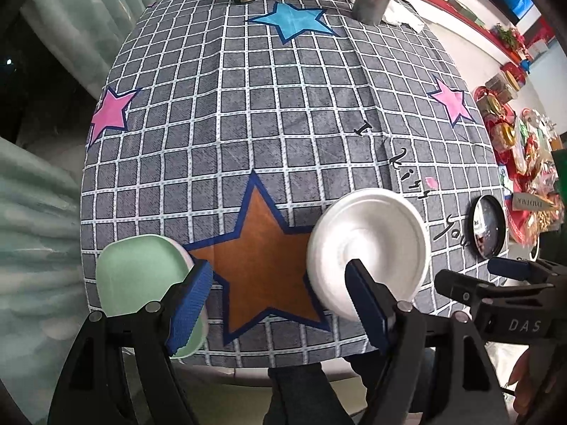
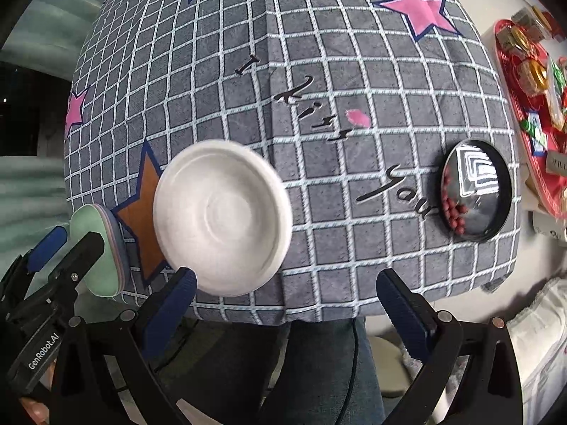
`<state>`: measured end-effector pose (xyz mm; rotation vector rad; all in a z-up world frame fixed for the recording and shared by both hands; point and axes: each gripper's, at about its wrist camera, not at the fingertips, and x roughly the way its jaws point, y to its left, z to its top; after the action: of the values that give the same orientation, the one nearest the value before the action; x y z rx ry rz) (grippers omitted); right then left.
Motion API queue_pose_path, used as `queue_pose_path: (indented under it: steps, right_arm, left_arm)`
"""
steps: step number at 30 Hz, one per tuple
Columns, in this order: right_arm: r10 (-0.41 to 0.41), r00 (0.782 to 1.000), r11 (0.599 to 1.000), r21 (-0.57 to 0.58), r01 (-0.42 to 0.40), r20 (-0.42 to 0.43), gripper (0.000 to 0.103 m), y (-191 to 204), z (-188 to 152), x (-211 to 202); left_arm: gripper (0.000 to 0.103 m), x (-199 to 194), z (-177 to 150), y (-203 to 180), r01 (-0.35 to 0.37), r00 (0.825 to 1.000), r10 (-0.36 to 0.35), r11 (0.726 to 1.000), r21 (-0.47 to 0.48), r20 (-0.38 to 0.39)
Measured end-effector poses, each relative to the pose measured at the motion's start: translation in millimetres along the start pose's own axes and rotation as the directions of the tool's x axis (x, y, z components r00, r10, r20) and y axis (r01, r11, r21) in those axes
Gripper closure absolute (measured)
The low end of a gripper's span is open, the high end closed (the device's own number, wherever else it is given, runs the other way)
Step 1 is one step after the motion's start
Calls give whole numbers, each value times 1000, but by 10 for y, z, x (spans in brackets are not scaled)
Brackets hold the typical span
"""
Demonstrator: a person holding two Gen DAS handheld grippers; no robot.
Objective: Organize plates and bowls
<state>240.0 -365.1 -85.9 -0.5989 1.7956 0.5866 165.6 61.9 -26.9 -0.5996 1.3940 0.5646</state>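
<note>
At the desk's (image 1: 283, 113) near left edge sits a green plate (image 1: 141, 276) stacked on other plates; right of it, past the orange star, lies the white plate (image 1: 368, 248). The left gripper (image 1: 280, 304) hangs wide open and empty between them; the right gripper (image 2: 287, 301) is open and empty too. Best to straddle the white plate's near rim squarely, then close gently.
</note>
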Motion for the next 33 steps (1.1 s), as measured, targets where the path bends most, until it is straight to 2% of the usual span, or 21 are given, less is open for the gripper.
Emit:
queue_pose_path:
  steps: [11,20,27,33]
  right_arm:
    - [-3,1000,999,-39,1,-30,1,-267,157,-90]
    - [-11,998,996,-93,5,-69,1,-299,232,1]
    - [-37,993,989,-143,20,-111,1,-283,281,219]
    - [-60,990,984,-174,38,-127,1,-242,348,437]
  left_arm:
    - [23,-3,37,-187,-18,1000,17,999,-42,-26]
    - [23,136,2,-231,-34,997,28,995,-91,-66]
    - [23,406,-64,-240,-56,990,37,989,-138,-134]
    - [23,688,-94,-255,-95,980,69,986,-135,-186]
